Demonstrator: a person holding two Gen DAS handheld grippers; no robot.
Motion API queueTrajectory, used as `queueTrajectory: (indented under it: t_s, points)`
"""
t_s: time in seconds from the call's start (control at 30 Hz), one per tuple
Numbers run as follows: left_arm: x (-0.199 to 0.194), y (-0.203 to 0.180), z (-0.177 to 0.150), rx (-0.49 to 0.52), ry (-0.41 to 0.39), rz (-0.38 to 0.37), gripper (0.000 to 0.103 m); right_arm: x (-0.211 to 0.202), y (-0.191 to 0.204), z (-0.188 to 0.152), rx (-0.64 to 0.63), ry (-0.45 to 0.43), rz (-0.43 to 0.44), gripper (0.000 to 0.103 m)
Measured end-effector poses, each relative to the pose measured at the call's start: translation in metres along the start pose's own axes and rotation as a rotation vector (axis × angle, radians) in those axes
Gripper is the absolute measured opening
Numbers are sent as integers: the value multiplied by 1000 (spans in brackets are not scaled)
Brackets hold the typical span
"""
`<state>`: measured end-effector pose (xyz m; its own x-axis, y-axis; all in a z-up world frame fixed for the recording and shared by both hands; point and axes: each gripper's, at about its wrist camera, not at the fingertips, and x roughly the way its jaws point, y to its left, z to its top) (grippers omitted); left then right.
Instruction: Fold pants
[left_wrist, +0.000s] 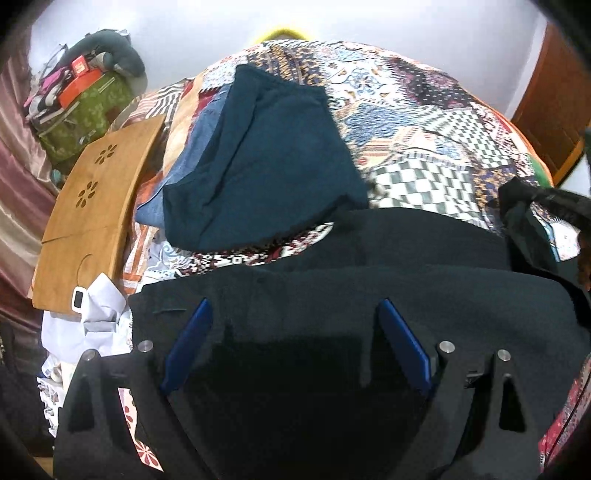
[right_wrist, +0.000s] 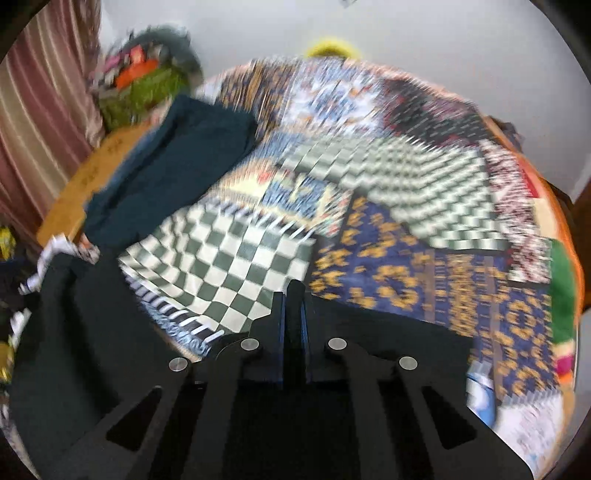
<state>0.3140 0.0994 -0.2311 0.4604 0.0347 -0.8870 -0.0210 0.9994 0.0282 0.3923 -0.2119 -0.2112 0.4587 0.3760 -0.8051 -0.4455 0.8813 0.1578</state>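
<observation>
Black pants (left_wrist: 332, 288) lie spread across the near part of a patchwork bedspread (left_wrist: 424, 140). My left gripper (left_wrist: 294, 302) hovers just over them with its blue pads (left_wrist: 192, 332) wide apart and nothing pinched. In the blurred right wrist view, my right gripper (right_wrist: 294, 291) has its pads together at the far edge of the black pants (right_wrist: 92, 332), and a thin dark strip of cloth stands up between them. A bunch of black cloth (left_wrist: 535, 206) rises at the right edge of the left wrist view.
A folded teal garment (left_wrist: 266, 166) lies on blue denim (left_wrist: 192, 155) further back on the bed. A wooden board (left_wrist: 92, 206) and a green bag piled with clutter (left_wrist: 85, 110) sit on the left. White crumpled cloth (left_wrist: 99, 317) lies by the pants' left edge.
</observation>
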Motion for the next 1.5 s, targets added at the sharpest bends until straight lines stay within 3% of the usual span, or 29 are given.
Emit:
queueTrajectory:
  t_s: [0.23, 0.43, 0.63, 0.83, 1.03, 1.13, 1.3, 1.43, 1.5]
  points:
    - [-31, -33, -8, 61, -45, -21, 92, -129, -35, 4, 77, -223, -37, 6]
    - [-61, -39, -20, 64, -99, -2, 93, -195, -51, -29, 103, -296, -72, 6]
    - [-78, -19, -33, 6, -114, 22, 96, -198, -59, -96, 130, -205, -114, 6]
    - [-76, 9, -50, -69, -85, 39, 96, -168, -76, -170, 241, -57, -150, 6]
    - [-69, 37, -66, -142, -61, 44, 96, -155, -88, -211, 378, -6, -126, 6]
    - [-66, 52, -74, -166, -58, 49, 96, -159, -83, -217, 391, 2, -165, 8]
    - [-62, 80, -83, -205, -55, 58, 96, -187, -66, -203, 368, -59, -294, 28]
    - [-57, 109, -86, -245, -59, 73, 96, -201, -39, -167, 270, -142, -285, 43]
    - [-51, 127, -87, -277, -53, 82, 96, -198, -16, -142, 187, -159, -257, 44]
